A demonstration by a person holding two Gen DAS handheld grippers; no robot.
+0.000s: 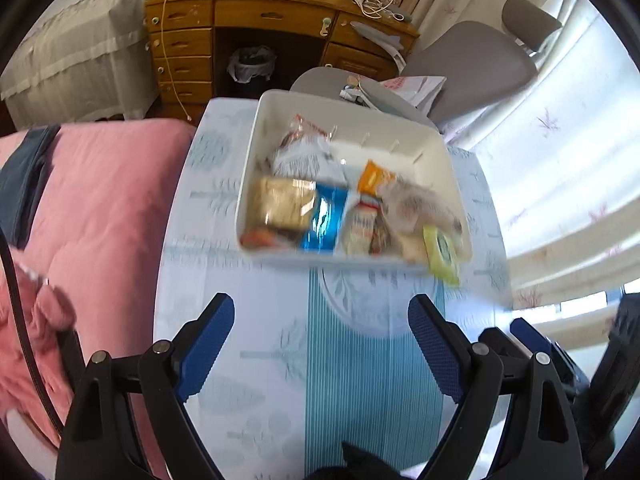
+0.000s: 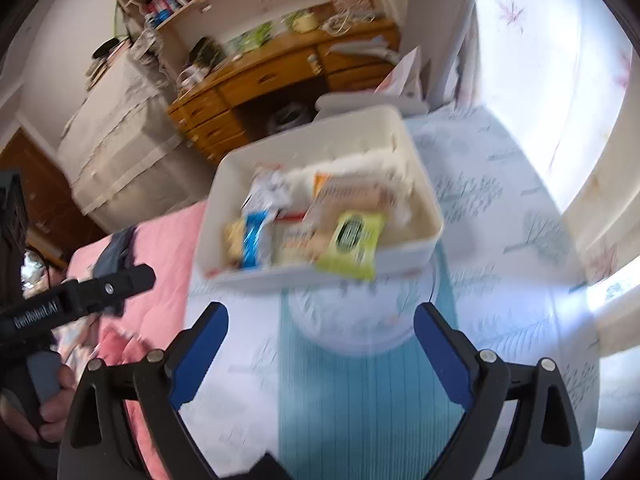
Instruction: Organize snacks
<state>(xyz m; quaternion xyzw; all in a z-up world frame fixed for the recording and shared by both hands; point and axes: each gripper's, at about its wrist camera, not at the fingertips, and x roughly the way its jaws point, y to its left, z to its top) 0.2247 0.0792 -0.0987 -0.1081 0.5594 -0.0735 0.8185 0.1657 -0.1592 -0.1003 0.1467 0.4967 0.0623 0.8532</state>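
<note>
1. Nearest the left wrist camera, the left tool (image 1: 321, 330) spreads its two black arms wide, and nothing lies between its ribbed blue pads (image 1: 208, 344).
2. Below it is the tabletop (image 1: 272, 360), under a smooth white cloth printed with pale tree shapes and a band of fine teal stripes.
3. Farther along that cloth sits a white tray (image 1: 448, 152), rectangular with rounded corners and smooth plastic walls.
4. Snacks (image 1: 320, 220) fill its near half: a tan cracker block in clear wrap, a shiny blue foil packet, an orange packet and crinkled clear bags.
5. A flat yellow-green pack (image 1: 442, 254) hangs over the tray's near right corner; blur softens all of it.
6. Left of the tabletop lies a soft pink quilt (image 1: 104, 208); behind stand a wooden desk (image 1: 256, 16) with drawers and a grey chair (image 1: 472, 64).
7. From the right wrist camera, the right tool (image 2: 321, 330) is likewise gaping, its blue pads (image 2: 200, 352) apart over the striped cloth, with nothing held.
8. Ahead sits the same tray (image 2: 400, 252), tilted in this view, with snacks (image 2: 280, 236) packed along its near side.
9. That yellow-green pack (image 2: 354, 242) overlaps the near rim.
10. At the left edge, a hand (image 2: 52, 400) grips a black handle.
</note>
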